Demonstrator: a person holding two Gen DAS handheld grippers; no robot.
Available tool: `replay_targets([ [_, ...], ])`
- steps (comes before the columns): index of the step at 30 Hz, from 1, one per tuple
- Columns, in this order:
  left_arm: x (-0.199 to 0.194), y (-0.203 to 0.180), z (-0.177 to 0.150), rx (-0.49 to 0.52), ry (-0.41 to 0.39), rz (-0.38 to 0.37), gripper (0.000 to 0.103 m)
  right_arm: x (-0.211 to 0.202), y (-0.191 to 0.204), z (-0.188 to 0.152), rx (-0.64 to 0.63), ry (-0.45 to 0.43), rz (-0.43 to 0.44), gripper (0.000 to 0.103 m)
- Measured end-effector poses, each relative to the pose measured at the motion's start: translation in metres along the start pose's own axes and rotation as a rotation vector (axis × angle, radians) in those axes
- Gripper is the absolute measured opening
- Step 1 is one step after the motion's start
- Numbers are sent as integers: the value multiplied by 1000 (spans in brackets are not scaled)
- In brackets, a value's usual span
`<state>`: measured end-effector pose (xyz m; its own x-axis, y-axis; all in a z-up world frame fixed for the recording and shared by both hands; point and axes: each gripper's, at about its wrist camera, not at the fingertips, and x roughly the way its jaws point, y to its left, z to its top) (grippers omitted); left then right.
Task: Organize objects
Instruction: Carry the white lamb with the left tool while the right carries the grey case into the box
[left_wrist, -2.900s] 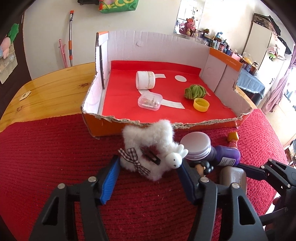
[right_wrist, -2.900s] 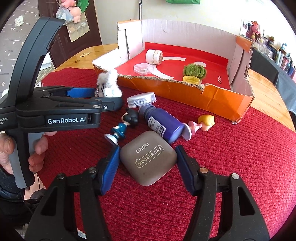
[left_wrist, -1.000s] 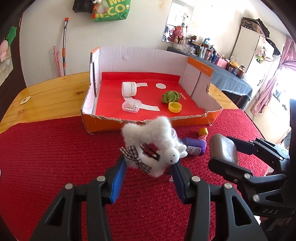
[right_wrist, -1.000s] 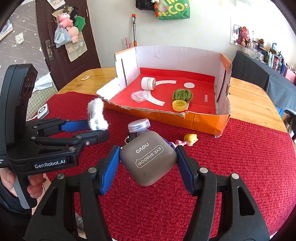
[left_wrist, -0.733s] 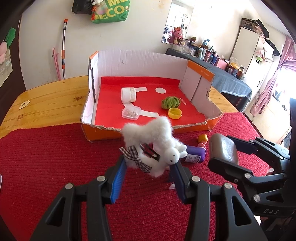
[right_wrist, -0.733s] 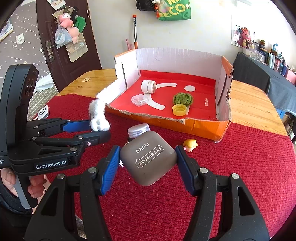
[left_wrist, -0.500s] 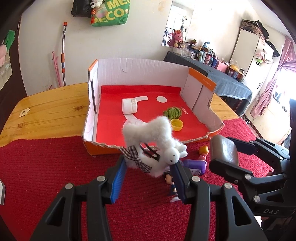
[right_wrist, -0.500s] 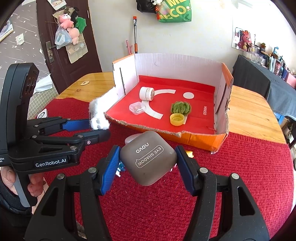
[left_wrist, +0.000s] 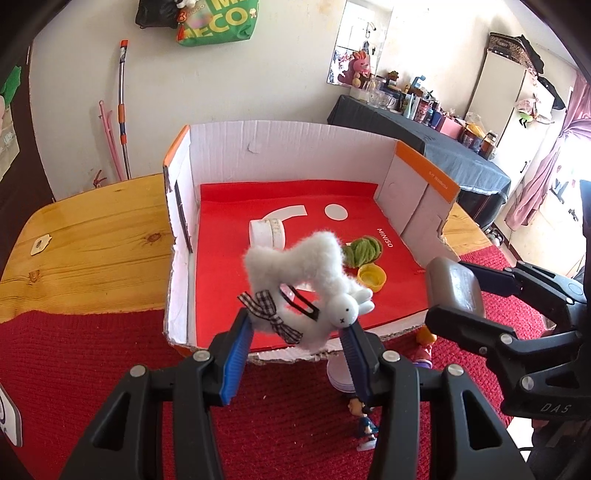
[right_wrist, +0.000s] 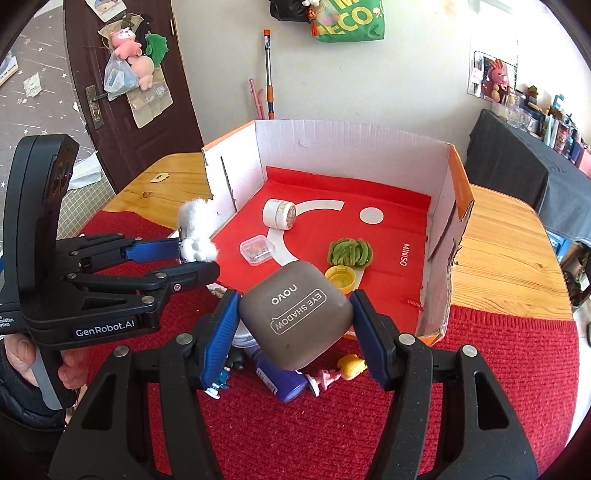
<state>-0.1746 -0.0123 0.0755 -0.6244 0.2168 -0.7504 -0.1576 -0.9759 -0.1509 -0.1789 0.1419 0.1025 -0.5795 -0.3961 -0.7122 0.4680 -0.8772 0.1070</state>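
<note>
Already the cardboard box (right_wrist: 448, 206) holds four items; the left hand-held gripper (left_wrist: 295, 341) clasps a white plush rabbit (left_wrist: 306, 280), the right hand-held gripper (right_wrist: 293, 328) an eye-shadow case (right_wrist: 297, 314), both near its front edge; a purple bottle (right_wrist: 280, 380) and figurines remain on the worktop.

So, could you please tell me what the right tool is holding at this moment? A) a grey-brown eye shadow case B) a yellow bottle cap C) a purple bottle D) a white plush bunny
A: the right tool is clamped on the grey-brown eye shadow case, whose lid reads "novo EYE SHADOW", while the white plush bunny sits in the left tool.
</note>
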Motion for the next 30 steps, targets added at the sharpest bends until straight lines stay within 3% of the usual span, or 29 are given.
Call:
replay_targets([
  [8,20,7,10,6,54,-7,50,24,-10,17,-5,56,10,59],
  [23,51,16,8,13,140,-48,50,65,-14,17,-2,162,53,59],
  [30,55,18,12,19,141,-38,50,80,-16,17,4,205,77,59],
])
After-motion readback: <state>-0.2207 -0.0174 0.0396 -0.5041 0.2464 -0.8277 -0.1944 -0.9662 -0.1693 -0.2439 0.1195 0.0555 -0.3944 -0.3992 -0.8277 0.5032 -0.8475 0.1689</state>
